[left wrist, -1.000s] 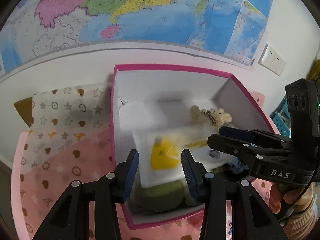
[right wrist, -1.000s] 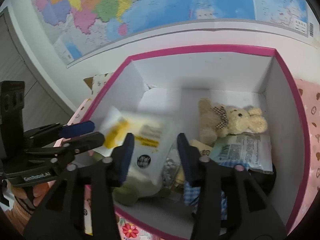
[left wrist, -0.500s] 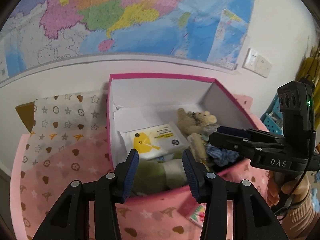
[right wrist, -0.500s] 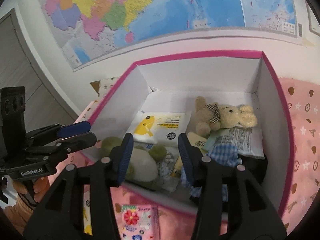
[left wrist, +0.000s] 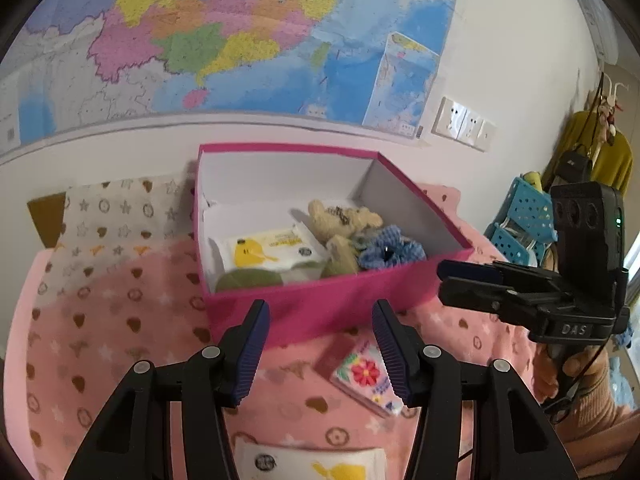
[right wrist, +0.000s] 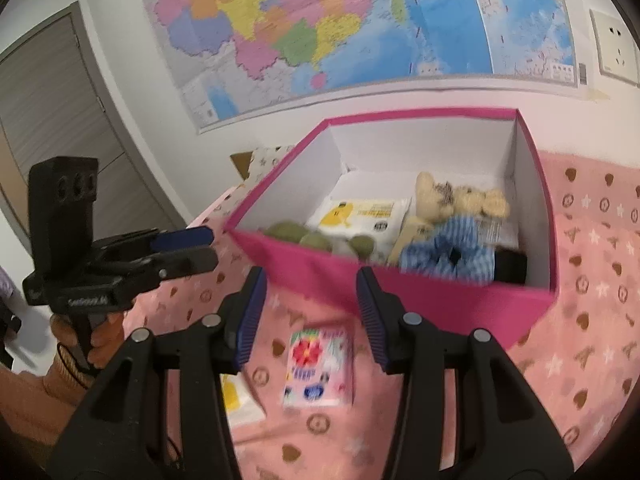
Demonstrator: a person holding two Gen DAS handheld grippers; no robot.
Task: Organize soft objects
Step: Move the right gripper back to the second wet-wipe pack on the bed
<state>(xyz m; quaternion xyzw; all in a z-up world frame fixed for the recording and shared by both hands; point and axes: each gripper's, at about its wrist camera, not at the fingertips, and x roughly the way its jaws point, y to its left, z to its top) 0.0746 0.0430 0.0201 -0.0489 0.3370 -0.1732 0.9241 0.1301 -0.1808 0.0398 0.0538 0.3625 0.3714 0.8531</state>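
An open pink box (left wrist: pixel 320 312) stands on the pink blanket. Inside lie a beige teddy bear (left wrist: pixel 340 216), a white and yellow wipes pack (left wrist: pixel 272 250), a green plush (left wrist: pixel 248 280) and a blue checked scrunchie (left wrist: pixel 390 250). My left gripper (left wrist: pixel 320 312) hovers in front of the box's near wall, its jaws opening with nothing between them. My right gripper (right wrist: pixel 310 280) stands open and empty before the box (right wrist: pixel 460 296). Below it a flowered tissue pack (right wrist: pixel 316 364) lies on the blanket. Each gripper shows in the other's view: right gripper (left wrist: pixel 448 280), left gripper (right wrist: pixel 210 248).
A second white and yellow pack (left wrist: pixel 312 464) lies at the near edge of the blanket, by the flowered pack (left wrist: pixel 370 376). A star-patterned cloth (left wrist: pixel 116 216) lies left of the box. A wall map hangs behind. Blue baskets (left wrist: pixel 520 216) stand at the right.
Both grippers drew back from over the box to in front of it. The wipes pack, earlier at the left fingers, now lies in the box. The left jaws widened.
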